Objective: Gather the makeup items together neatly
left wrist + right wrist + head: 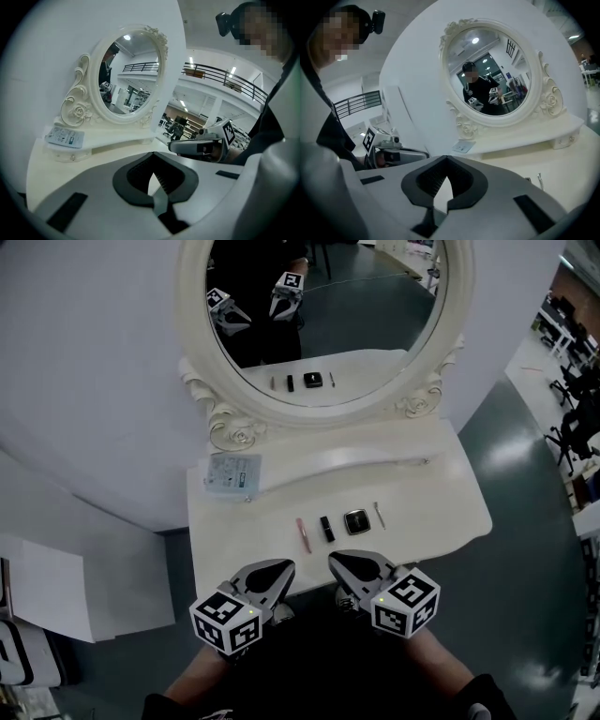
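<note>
My tongs both shut, empty
Left gripper (277, 568) and right gripper (343, 564) side by side; just beyond their tips lie pink stick (303, 534), black tube (326, 528), compact (356, 521)

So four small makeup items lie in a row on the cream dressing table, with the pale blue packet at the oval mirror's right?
No: the head view shows the pale blue packet at the left of the oval mirror. The four makeup items do lie in a row on the cream dressing table.
</note>
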The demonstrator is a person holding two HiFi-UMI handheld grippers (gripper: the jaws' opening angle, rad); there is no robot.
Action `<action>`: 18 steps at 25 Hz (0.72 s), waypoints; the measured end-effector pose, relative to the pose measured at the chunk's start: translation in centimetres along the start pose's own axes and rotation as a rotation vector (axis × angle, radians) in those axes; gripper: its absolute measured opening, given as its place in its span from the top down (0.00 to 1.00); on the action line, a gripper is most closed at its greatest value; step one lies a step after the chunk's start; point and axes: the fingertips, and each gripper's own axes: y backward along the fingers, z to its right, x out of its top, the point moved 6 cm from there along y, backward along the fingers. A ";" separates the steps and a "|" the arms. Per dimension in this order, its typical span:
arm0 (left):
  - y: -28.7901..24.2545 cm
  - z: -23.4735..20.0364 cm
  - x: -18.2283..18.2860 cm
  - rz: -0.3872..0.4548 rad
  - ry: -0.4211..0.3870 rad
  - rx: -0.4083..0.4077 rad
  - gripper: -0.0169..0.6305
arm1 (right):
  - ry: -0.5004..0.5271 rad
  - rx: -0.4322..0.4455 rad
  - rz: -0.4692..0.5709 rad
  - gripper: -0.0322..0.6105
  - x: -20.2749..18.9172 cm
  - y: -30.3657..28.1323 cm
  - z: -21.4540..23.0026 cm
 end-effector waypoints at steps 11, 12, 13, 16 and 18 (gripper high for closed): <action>1.2 -1.0 -1.7 -0.037 0.017 0.028 0.96 | 0.006 -0.006 -0.055 0.90 -1.8 -1.7 -1.7; 1.2 -1.1 -1.8 -0.039 0.022 0.026 0.96 | 0.005 -0.006 -0.056 0.90 -1.8 -1.8 -1.8; 1.3 -1.3 -1.8 -0.040 0.028 0.025 0.96 | 0.006 -0.005 -0.058 0.90 -1.9 -1.9 -1.9; 1.5 -1.9 -2.1 -0.041 0.055 0.023 0.96 | 0.012 -0.007 -0.067 0.90 -2.0 -2.2 -2.1; 1.3 -2.1 -2.3 -0.051 0.068 0.021 0.96 | 0.014 -0.011 -0.071 0.90 -2.1 -2.2 -2.3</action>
